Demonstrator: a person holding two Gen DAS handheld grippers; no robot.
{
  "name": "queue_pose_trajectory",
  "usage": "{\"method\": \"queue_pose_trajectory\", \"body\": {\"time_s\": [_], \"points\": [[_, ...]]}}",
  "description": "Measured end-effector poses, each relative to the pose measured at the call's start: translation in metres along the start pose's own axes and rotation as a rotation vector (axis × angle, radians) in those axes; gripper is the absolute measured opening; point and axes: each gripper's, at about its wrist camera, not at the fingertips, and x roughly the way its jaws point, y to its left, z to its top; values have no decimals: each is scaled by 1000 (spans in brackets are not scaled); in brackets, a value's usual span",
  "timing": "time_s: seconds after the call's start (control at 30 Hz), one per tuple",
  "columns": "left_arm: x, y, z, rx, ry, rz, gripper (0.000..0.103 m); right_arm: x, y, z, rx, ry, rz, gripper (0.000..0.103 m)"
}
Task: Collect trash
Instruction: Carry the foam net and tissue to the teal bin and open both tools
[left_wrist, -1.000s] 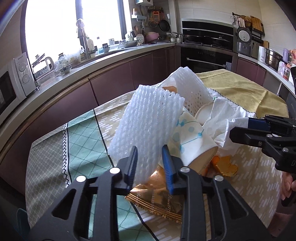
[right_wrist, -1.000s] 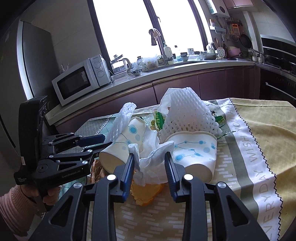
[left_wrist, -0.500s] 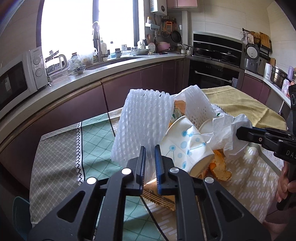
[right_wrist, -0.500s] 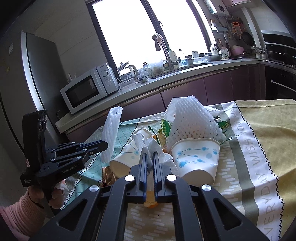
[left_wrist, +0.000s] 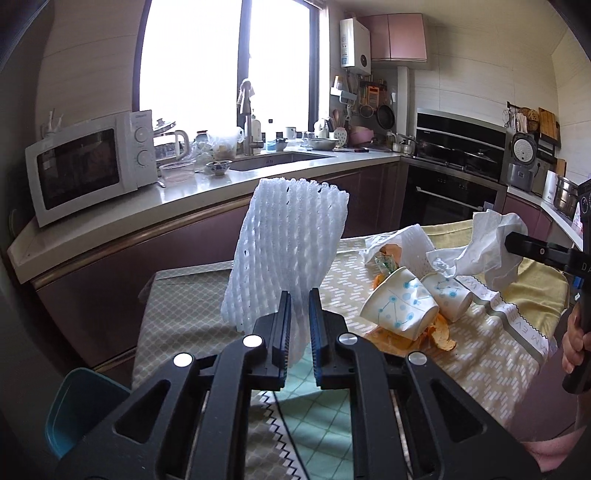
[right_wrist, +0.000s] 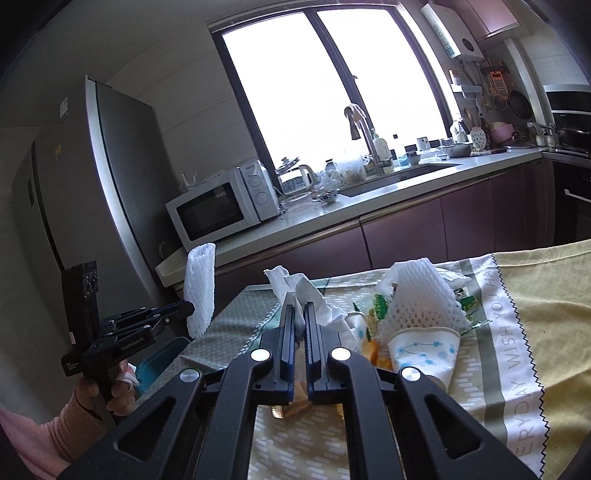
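My left gripper is shut on a white foam fruit net and holds it up above the table's left end; it also shows in the right wrist view. My right gripper is shut on a crumpled white tissue, lifted above the table; the tissue also shows in the left wrist view. On the tablecloth lie two paper cups, orange peel, a second foam net and green wrappers.
A teal bin stands on the floor at the table's left end, also seen in the right wrist view. Behind are the counter with a microwave, the sink and an oven. A fridge stands at left.
Both grippers closed, the left on the foam net and the right on the tissue, and both lifted their pieces up and away from the pile.
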Motion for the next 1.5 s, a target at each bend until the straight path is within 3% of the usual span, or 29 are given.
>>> {"method": "queue_pose_trajectory", "body": {"time_s": [0.17, 0.4, 0.53, 0.7, 1.0, 1.27, 1.5], "points": [[-37, 55, -20, -31, 17, 123, 10, 29, 45, 5, -48, 38, 130, 4], [-72, 141, -58, -121, 91, 291, 10, 104, 108, 3, -88, 162, 332, 4], [-82, 181, -83, -169, 139, 340, 11, 151, 140, -1, -92, 249, 441, 4], [-75, 213, -110, -213, 210, 362, 11, 208, 175, -16, -83, 360, 507, 4], [-41, 251, -141, -297, 311, 331, 12, 286, 220, -46, -67, 523, 536, 4], [-13, 277, -158, -368, 369, 326, 15, 340, 242, -72, -78, 633, 479, 5], [0, 293, -166, -429, 367, 328, 16, 372, 247, -94, -88, 697, 407, 11]]}}
